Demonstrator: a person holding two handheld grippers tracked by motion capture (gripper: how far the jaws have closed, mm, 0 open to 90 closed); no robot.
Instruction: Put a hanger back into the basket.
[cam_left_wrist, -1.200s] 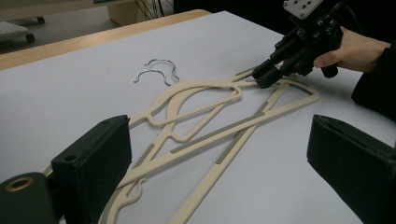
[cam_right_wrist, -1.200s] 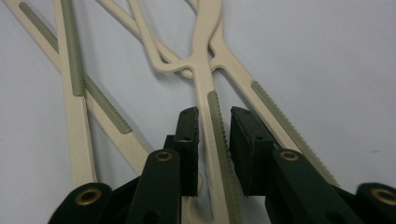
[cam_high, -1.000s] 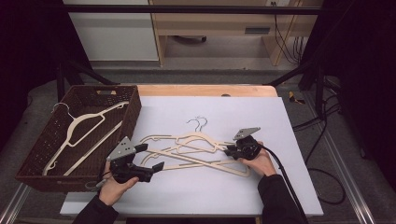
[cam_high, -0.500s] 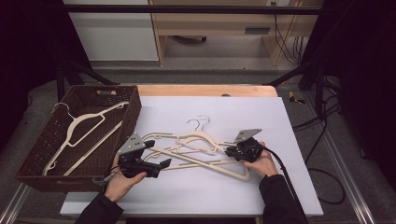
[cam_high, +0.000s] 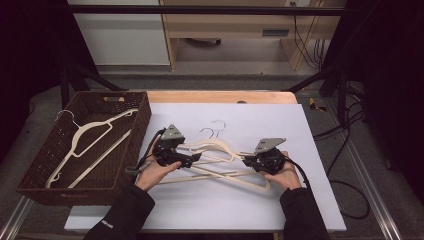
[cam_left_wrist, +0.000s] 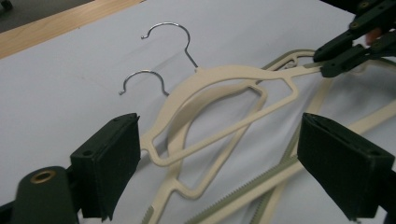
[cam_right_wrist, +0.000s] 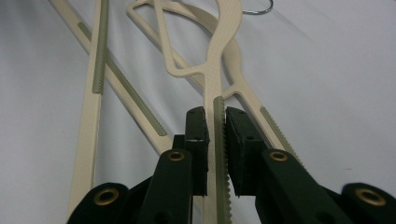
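Cream hangers (cam_high: 220, 162) lie crossed at the table's (cam_high: 320, 200) centre. Right tongs (cam_right_wrist: 215, 123) pinch one hanger's arm at 3 o'clock. Left tongs (cam_left_wrist: 219, 154), open and just narrowing, have slid from 9 o'clock over the other shoulder: probably a two-handed lift toward the basket (cam_high: 35, 170).

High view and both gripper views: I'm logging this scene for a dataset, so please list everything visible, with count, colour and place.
Hangers on table: two, cream with metal hooks, overlapping on the sheet.
Hanger in basket: one, cream, lying inside.
Basket: one, dark brown wicker, left of the sheet.
Sheet: one, white, covering the table.
Table: one, wood edge showing beyond the sheet.
Cabinet: one, white, on the floor behind.
Left gripper: black, jaws open astride the hangers' left shoulders, just been closing.
Right gripper: black, shut on a hanger's ribbed arm.
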